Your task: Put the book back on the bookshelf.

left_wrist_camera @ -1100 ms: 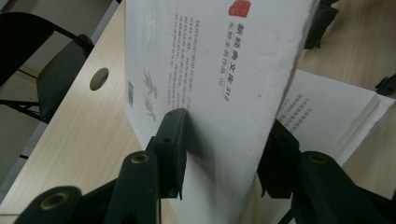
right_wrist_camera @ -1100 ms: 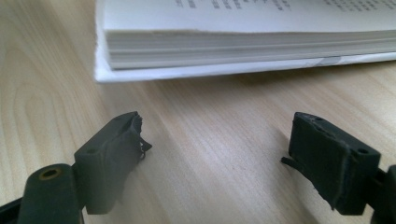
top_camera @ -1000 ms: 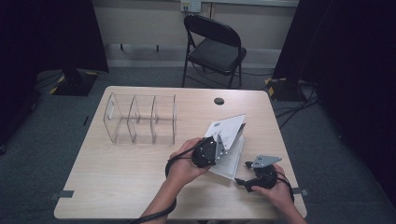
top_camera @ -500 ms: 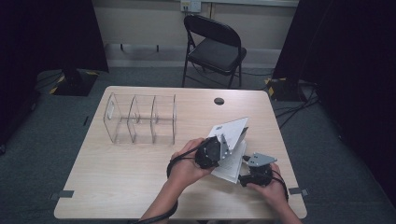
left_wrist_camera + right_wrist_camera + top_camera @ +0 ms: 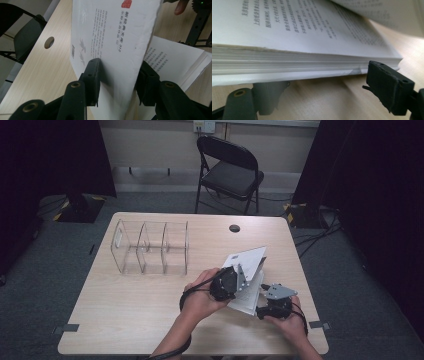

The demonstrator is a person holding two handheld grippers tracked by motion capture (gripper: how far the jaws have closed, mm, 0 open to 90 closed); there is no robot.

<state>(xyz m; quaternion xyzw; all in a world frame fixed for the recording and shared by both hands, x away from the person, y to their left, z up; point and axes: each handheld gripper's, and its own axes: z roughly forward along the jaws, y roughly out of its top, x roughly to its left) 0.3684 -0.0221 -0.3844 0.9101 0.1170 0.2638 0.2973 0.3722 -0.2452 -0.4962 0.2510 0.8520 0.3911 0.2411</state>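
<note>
High view: a light wooden table (image 5: 125, 320) with a paperback book (image 5: 248, 292) lying open near its right front edge, between the person's two hand-held grippers. The left gripper (image 5: 239, 276) sits over the book's left part and lifts a sheaf of front pages with the cover (image 5: 247, 257), which stands tilted up from the rest. The right gripper (image 5: 261, 310) rests at the book's front right corner, its grey plate on top. A clear three-compartment organizer (image 5: 150, 247) stands well apart on the left half of the table; a round grommet hole (image 5: 234, 228) lies near the far edge, and a black folding chair (image 5: 227, 170) stands beyond the table.

Left gripper view: the two black jaws are clamped on the raised cover and pages (image 5: 112, 50), one pad on each face; printed characters, a red seal and a barcode show on the cover. The remaining text block (image 5: 175, 60) lies flat on the table behind, to the right.

Right gripper view: the jaws stand apart and level with the tabletop. The book's page edges (image 5: 287, 62) lie just above the left jaw, which reaches under the block; the right jaw stands clear beside the book's corner, with no pad pressing on the paper.
</note>
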